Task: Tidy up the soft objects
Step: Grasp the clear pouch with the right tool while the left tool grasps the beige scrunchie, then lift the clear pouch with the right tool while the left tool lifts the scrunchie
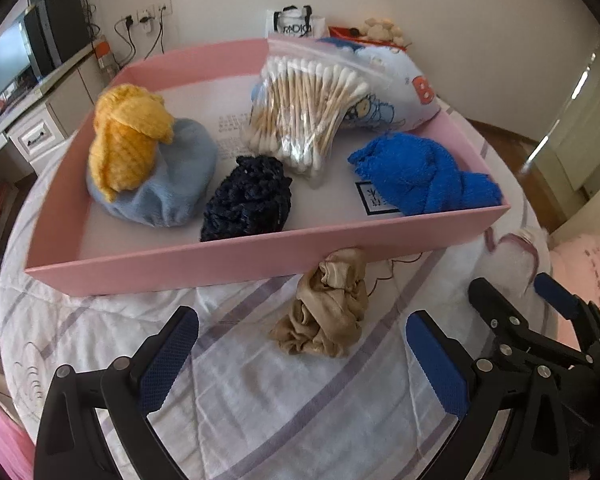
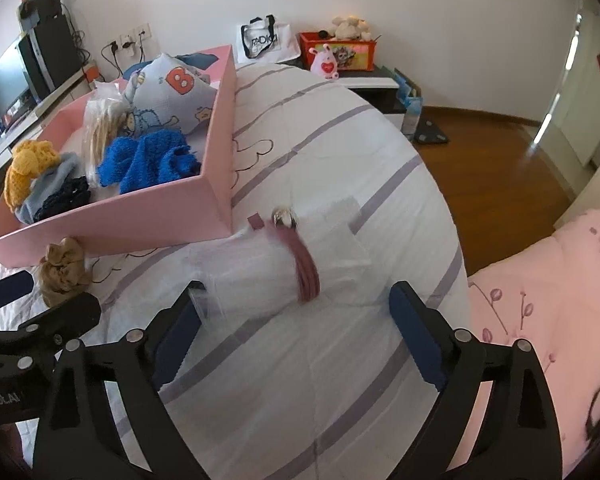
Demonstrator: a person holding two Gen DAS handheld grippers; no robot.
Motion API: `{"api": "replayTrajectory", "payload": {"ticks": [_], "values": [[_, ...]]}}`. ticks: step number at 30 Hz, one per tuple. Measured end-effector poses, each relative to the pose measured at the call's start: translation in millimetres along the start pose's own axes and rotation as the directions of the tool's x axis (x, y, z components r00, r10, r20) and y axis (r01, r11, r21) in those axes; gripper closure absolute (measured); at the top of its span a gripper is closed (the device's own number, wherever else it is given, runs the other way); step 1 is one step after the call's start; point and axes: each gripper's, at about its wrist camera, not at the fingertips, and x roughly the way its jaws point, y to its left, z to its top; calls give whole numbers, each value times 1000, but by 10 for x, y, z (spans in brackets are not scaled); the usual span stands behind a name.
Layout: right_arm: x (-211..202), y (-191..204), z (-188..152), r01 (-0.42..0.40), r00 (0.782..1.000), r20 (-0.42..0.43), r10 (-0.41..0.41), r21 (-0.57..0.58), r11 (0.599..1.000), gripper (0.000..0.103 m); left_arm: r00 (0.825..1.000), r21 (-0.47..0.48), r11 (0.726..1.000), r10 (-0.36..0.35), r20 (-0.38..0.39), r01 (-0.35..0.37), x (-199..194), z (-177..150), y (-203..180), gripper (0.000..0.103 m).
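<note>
White bedding with purple stripes (image 1: 260, 392) covers the bed under both tools. Left gripper (image 1: 300, 364) hovers with jaws spread wide and empty, a crumpled beige scrunchie (image 1: 324, 312) just beyond them, touching the near wall of the pink box (image 1: 220, 264). Right gripper (image 2: 296, 340) is likewise wide open, holding nothing, over a white gauzy bundle (image 2: 260, 268) wrapped by a pink strap (image 2: 306, 268). Inside the box lie a yellow knit (image 1: 126, 136), a dark knit (image 1: 246, 200), a blue cloth (image 1: 424, 176) and bagged cotton swabs (image 1: 304, 108).

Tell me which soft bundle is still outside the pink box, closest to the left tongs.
The beige satin scrunchie: it lies on the bedspread against the pink box front wall, while the yellow, navy and blue knits sit inside.
</note>
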Motion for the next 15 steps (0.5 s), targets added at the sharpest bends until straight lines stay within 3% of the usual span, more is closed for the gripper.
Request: {"api": "replayTrajectory", "payload": {"ticks": [4,8,10,12,15], "values": [[15,-7,10,1,1000,9,-1,-7,1000,11,1000,-25,1000,-19,-13,19,105,35,40,4],[41,9,27,7,1000,21,-7,-11,1000,14,1000,-5,1000,4,-3,-4,144,33,31,17],[26,8,24,-5,1000,30,5,-7,1000,23,1000,11,1000,6,2,-6,174,32,17,27],[23,0,27,-9,999,34,9,-2,1000,23,1000,6,1000,7,11,-7,161,20,22,43],[9,-12,18,-13,999,38,13,5,1000,25,1000,-9,1000,1,13,-1,129,8,56,55]]}}
